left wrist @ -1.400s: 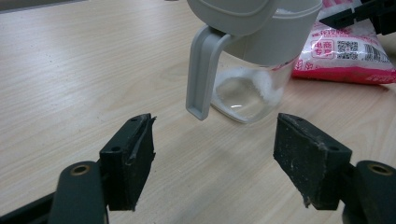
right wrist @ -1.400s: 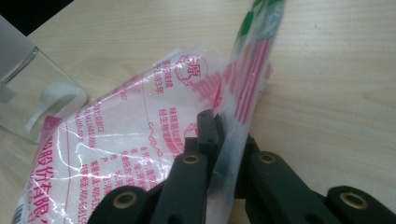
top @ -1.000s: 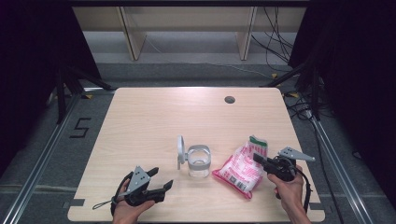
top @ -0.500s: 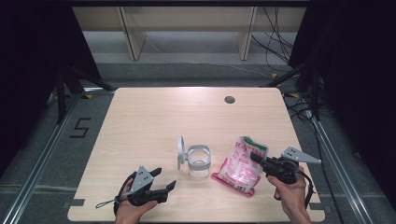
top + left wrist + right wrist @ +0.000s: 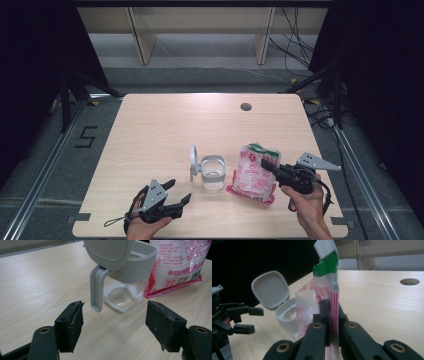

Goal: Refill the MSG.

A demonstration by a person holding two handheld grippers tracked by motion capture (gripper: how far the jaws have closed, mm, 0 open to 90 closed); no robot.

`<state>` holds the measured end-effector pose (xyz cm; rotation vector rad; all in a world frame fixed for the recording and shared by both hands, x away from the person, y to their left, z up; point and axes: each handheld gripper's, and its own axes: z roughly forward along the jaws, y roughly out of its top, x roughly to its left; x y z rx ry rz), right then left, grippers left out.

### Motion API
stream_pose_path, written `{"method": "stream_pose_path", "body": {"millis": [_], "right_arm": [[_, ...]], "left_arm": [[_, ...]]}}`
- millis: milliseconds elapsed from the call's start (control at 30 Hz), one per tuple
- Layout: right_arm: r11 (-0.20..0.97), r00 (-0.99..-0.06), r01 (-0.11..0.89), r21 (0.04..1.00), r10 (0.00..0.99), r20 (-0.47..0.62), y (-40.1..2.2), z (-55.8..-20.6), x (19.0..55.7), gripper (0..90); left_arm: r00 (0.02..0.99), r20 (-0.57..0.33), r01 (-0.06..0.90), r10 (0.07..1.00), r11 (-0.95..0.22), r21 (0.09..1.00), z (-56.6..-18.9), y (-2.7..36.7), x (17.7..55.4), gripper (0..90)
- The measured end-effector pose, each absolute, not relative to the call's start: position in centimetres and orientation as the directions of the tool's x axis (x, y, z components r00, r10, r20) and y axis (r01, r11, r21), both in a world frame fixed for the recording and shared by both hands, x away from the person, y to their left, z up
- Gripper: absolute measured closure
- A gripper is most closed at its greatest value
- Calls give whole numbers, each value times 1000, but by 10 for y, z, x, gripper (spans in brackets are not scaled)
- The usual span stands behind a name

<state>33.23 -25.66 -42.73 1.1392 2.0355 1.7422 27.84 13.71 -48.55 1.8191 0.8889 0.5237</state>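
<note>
A clear jar (image 5: 212, 173) with a grey rim stands at the table's front middle, its hinged grey lid (image 5: 193, 161) flipped up on the left. A little white powder lies in the jar (image 5: 125, 290). Right of it, a pink and white bag (image 5: 252, 172) with a green top strip is tipped up on its lower edge. My right gripper (image 5: 267, 165) is shut on the bag's upper edge (image 5: 328, 282), the film pinched between the jaws. My left gripper (image 5: 177, 192) rests low near the front edge, open, pointing at the jar's handle (image 5: 96, 290) with nothing between its pads.
The light wooden table (image 5: 165, 125) has a round cable hole (image 5: 245, 106) at the back right. Wooden shelf legs and cables lie on the floor beyond the far edge. A hand holds each gripper at the front edge.
The right gripper has risen and drawn the bag's top up, so the bag went from lying flat to standing tilted beside the jar. The left gripper has stayed about where it was.
</note>
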Motion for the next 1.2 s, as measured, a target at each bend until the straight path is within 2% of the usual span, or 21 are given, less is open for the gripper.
{"method": "stream_pose_path", "body": {"millis": [67, 100, 167, 233, 333, 500, 533, 667, 867, 1000, 1133, 1200], "right_arm": [[-14, -671, 427, 904, 665, 327, -254, -423, 333, 900], [13, -688, 391, 920, 668, 283, -253, -421, 336, 900], [11, -680, 410, 912, 670, 297, -249, -415, 335, 900], [40, -690, 374, 927, 680, 249, -250, -409, 338, 900], [23, -680, 388, 921, 682, 269, -250, -398, 340, 900], [115, -687, 352, 929, 705, 173, -256, -382, 344, 900], [110, -675, 373, 921, 714, 188, -257, -379, 343, 900], [119, -680, 343, 932, 716, 159, -265, -368, 344, 900], [94, -693, 331, 939, 700, 174, -267, -346, 334, 900], [137, -715, 279, 950, 691, 110, -265, -334, 329, 900], [117, -722, 311, 943, 674, 155, -258, -329, 323, 900], [123, -739, 289, 949, 659, 140, -255, -329, 324, 900]], "left_arm": [[643, -50, 330, 764, -217, 919, -486, 132, 277, 303], [645, -46, 326, 763, -220, 919, -486, 127, 276, 304], [663, -39, 319, 747, -236, 918, -486, 120, 274, 304], [677, -34, 311, 736, -243, 919, -485, 113, 272, 304], [692, -36, 302, 721, -244, 922, -484, 103, 272, 304], [733, -77, 314, 676, -236, 920, -489, 74, 271, 331], [741, -87, 314, 666, -229, 921, -492, 66, 272, 331], [762, -51, 301, 646, -284, 910, -498, 38, 274, 341], [759, -33, 283, 651, -284, 916, -500, 6, 280, 346], [753, -21, 280, 657, -292, 914, -501, -6, 285, 341], [766, 10, 259, 643, -322, 911, -505, -19, 293, 303], [757, 0, 264, 654, -305, 915, -506, -26, 293, 307]]}}
